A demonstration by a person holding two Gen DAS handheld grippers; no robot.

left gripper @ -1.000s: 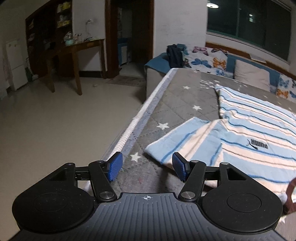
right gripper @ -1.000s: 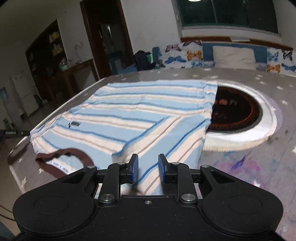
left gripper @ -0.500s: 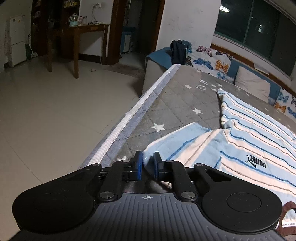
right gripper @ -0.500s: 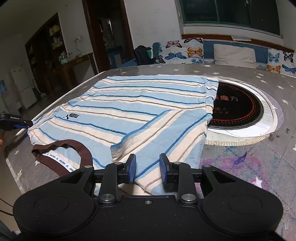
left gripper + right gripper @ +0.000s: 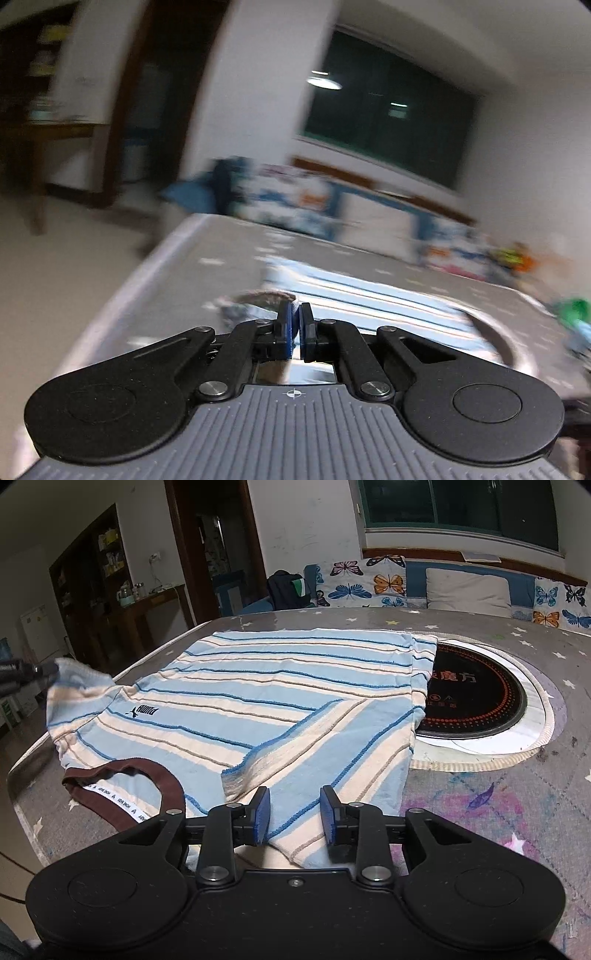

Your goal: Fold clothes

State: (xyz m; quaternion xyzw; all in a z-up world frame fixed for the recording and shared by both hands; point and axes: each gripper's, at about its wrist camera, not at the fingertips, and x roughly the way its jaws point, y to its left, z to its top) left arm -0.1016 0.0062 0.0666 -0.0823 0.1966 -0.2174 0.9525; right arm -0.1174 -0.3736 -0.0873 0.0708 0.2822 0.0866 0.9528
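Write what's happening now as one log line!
left claw: shut on sleeve, lifted | right claw: open, over other sleeve | shirt: flat on table

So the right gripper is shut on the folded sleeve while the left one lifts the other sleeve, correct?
Not quite. The right wrist view shows the right gripper open, its fingers astride the folded sleeve. The left gripper does lift the other sleeve.
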